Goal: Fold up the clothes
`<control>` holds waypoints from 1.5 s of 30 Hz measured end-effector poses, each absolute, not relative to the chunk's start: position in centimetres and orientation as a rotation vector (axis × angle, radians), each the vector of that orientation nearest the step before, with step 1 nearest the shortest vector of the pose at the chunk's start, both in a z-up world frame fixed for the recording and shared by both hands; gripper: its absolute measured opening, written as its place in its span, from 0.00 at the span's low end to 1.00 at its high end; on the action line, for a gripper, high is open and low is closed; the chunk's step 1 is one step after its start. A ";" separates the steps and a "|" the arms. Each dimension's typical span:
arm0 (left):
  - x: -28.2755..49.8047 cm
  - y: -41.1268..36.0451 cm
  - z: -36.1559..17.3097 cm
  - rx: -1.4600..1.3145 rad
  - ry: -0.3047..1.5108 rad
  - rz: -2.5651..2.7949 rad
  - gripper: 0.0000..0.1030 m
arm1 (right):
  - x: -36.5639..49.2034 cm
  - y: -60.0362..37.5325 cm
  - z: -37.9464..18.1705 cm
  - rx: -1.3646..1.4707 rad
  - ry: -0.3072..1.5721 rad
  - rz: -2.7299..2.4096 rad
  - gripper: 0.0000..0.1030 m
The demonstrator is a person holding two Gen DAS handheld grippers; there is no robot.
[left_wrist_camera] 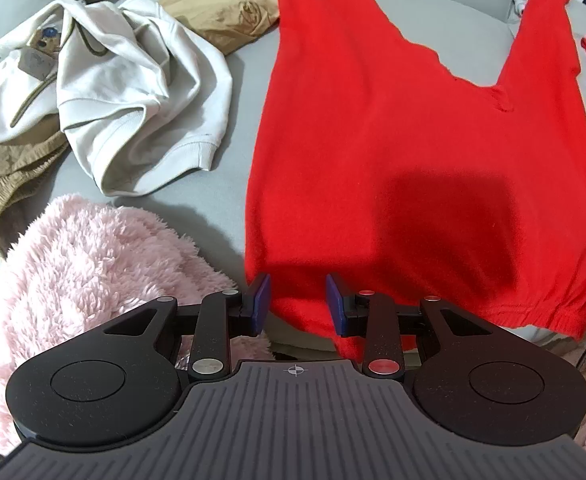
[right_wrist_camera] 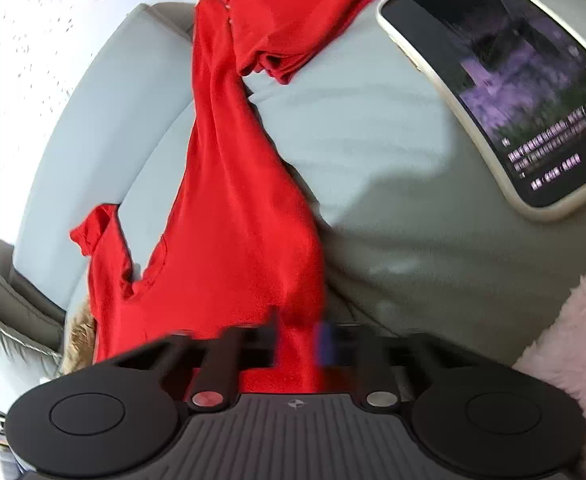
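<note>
A red sweater [left_wrist_camera: 405,128] lies spread flat on the grey sofa seat [left_wrist_camera: 241,92], hem toward me. My left gripper [left_wrist_camera: 297,304] is open, its blue pads on either side of the hem's left corner, not closed on it. In the right wrist view the red sweater [right_wrist_camera: 229,216] stretches away over the seat, one sleeve [right_wrist_camera: 101,248] to the left. My right gripper [right_wrist_camera: 297,346] is blurred; red cloth runs between its fingers, which stand close on it.
A crumpled white hoodie [left_wrist_camera: 125,92], tan clothes [left_wrist_camera: 221,16] and a pink fluffy garment [left_wrist_camera: 93,264] lie left of the sweater. A phone [right_wrist_camera: 505,88] with a lit screen rests on the seat at the right. A pink fluffy item [right_wrist_camera: 573,340] is at the right edge.
</note>
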State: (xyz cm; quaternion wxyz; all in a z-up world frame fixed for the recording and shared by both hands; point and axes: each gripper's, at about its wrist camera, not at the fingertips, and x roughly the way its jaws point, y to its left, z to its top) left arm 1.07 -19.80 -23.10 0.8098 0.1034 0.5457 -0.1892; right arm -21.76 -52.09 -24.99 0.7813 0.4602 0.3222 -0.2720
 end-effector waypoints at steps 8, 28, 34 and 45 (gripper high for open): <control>1.1 -19.6 -22.7 0.206 1.165 -0.398 0.35 | -17.7 -47.7 -18.8 0.584 0.766 -0.635 0.04; 6.1 -7.8 -20.3 -0.140 1.018 -0.320 0.33 | 3.7 -24.5 -17.2 -0.173 0.986 -0.091 0.05; 6.8 -5.9 -20.8 -0.234 1.029 -0.346 0.33 | 6.8 -21.1 -18.6 -0.026 1.171 0.075 0.05; 6.5 -5.8 -20.8 -0.222 1.032 -0.357 0.33 | 4.8 -22.6 -16.1 0.109 1.155 0.133 0.44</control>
